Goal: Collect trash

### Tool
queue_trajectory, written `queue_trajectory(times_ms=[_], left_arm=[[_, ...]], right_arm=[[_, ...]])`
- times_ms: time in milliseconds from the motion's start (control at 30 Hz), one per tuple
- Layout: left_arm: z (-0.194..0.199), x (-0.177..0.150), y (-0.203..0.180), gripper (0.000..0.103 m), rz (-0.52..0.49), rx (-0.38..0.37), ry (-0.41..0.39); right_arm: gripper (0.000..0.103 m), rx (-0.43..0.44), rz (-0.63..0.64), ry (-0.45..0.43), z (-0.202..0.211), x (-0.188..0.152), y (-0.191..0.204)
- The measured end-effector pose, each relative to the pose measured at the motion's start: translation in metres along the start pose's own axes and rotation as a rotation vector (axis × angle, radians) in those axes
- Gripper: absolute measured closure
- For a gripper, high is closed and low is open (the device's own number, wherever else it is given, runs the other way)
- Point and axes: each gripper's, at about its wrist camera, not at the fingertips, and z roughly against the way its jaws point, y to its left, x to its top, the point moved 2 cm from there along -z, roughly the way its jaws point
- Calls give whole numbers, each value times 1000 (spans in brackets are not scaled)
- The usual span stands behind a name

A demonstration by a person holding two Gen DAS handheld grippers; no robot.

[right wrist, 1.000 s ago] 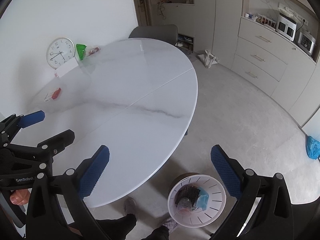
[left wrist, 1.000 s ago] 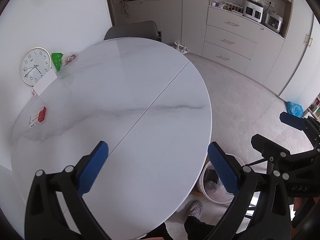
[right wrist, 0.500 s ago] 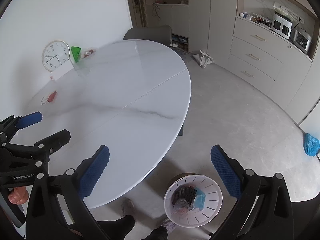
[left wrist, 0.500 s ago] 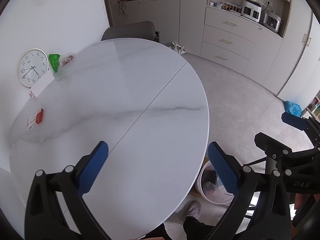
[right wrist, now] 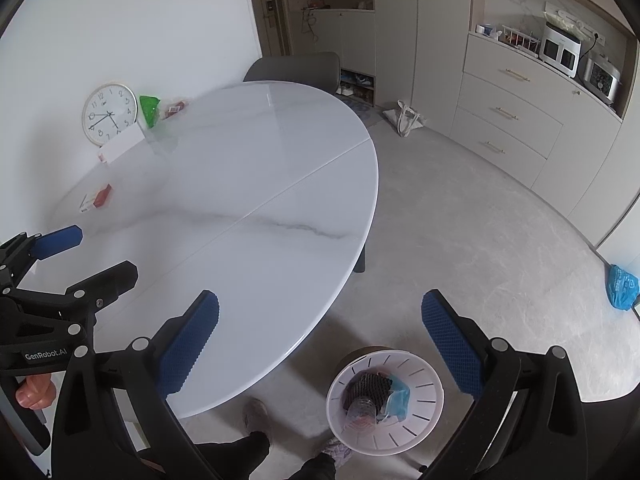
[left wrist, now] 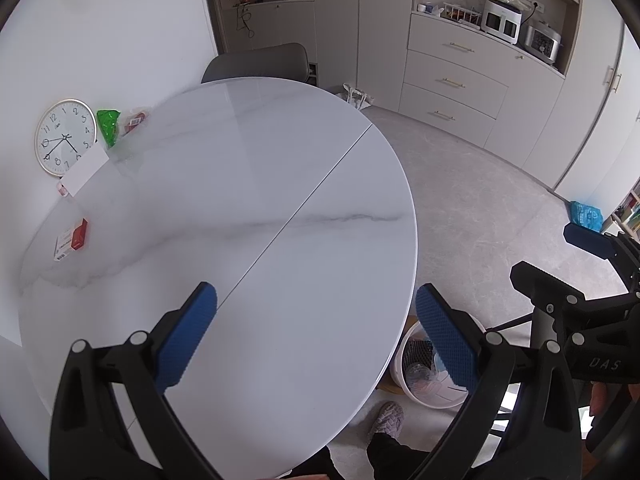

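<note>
A white slotted trash bin (right wrist: 385,402) stands on the floor by the near edge of the round white marble table (right wrist: 240,208); it holds a black net, a clear bottle and blue wrapping. The bin also shows in the left wrist view (left wrist: 424,376), partly behind a finger. My left gripper (left wrist: 316,340) is open and empty above the table's near part. My right gripper (right wrist: 320,340) is open and empty, above the table edge and the bin. A red and white packet (left wrist: 71,239) lies at the table's far left. A green bag (left wrist: 108,126) and a clear wrapper (left wrist: 136,119) lie at the back left.
A round wall clock (left wrist: 65,137) and a white card (left wrist: 85,168) lean at the table's far left edge. A grey chair (left wrist: 256,62) stands behind the table. Cabinets with appliances (left wrist: 516,28) line the right wall. A blue bag (right wrist: 622,286) lies on the floor. My feet (right wrist: 256,416) are beside the bin.
Both grippers have pulled back and risen a little, so the table and bin look slightly farther away. Both stay open and empty.
</note>
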Motion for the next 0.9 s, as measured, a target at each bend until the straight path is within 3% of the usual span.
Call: queue_trajectory(times_ms=[900], left_arm=[[2, 0, -2, 8, -17, 0, -7]], right_arm=[[2, 2, 0, -6, 2, 1, -1]])
